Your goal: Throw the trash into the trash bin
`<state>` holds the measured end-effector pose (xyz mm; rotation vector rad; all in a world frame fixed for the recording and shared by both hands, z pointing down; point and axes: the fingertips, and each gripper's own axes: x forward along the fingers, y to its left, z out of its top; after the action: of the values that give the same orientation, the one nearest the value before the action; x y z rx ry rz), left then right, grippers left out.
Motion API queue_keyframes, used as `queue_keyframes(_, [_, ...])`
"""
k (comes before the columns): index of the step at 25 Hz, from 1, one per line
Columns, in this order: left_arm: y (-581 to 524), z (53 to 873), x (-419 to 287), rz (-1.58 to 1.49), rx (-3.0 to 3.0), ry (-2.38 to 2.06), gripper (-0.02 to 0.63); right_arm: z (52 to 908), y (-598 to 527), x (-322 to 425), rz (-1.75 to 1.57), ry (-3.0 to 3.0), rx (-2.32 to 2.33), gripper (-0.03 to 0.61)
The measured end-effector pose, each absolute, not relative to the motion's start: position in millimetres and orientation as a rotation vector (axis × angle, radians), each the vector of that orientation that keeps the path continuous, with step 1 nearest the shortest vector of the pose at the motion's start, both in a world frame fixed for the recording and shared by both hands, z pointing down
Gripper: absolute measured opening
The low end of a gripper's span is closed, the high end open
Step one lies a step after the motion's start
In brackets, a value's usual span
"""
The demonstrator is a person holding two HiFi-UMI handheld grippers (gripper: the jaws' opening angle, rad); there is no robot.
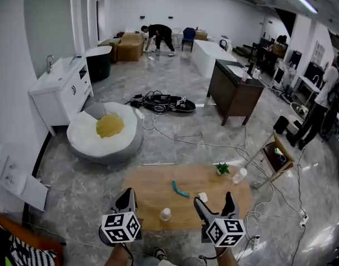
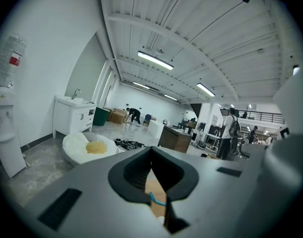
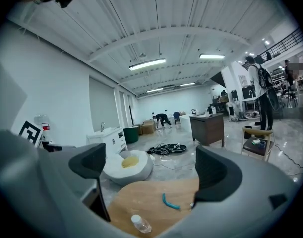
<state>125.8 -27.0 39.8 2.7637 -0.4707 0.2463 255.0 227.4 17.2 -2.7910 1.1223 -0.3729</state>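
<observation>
Wooden counter lies below us, and we hold the left claw closed on nothing, the right claw wide open, empty.

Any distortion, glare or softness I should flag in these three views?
Head view: heavy fisheye bending, light sheen on the glossy floor, table sharp. Left gripper view: round black vignette, the left tool looms soft across the lower half. Right gripper view: same vignette, bottle slightly soft.

table: seen as smooth matt wood | floor: seen as glossy grey stone | near bottle: clear plastic | far-left beanbag: matt white cloth
</observation>
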Motion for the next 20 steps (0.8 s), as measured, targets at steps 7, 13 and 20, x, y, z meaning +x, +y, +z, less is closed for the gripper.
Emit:
queue_keyframes(7, [-39.5,48.3,121.6,0.257,2.747,-0.530,-0.009,23.3,193.3,267.8,-0.390,1.202,-2.737,0.569])
queue_keyframes(13, [-53.8,51.9,94.4,0.249,2.705,-0.655,-0.009,27.0,160.8,261.2,-0.434,1.345,-2.663,0.569])
queue_keyframes(20, [-59.4,69.0,61.6,0.277,2.630,-0.816,-0.009,27.2,128.4,267.1,-0.439,1.498,-2.590,0.568])
